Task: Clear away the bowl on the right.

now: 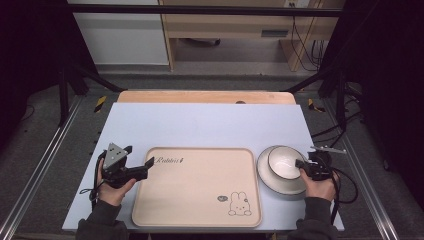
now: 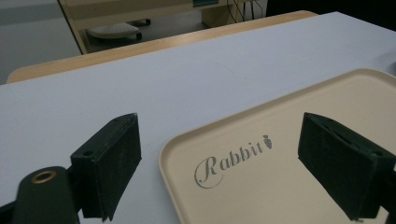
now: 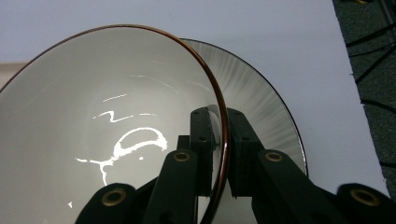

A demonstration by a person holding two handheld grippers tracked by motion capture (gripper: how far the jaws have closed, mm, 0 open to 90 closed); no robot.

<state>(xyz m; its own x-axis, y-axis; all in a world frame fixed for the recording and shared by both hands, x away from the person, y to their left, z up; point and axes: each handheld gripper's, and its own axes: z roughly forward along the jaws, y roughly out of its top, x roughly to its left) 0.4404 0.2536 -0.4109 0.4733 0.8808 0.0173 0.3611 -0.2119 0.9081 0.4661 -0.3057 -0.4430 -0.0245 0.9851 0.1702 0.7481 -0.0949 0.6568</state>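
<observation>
Two grippers at work: right gripper [image 3: 219, 140] pinches the rim of a white bowl [image 1: 283, 161], one jaw inside, one outside; bowl sits on a plate [image 1: 270, 180] right of the beige tray [image 1: 200, 190]. Left gripper [image 2: 219, 163] spread wide over the tray's near-left corner ("Rabbit" lettering between jaws), gripping nothing.

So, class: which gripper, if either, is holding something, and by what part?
The right gripper holds the bowl by its rim, one jaw inside, one outside. The left gripper is open, holding nothing.
</observation>
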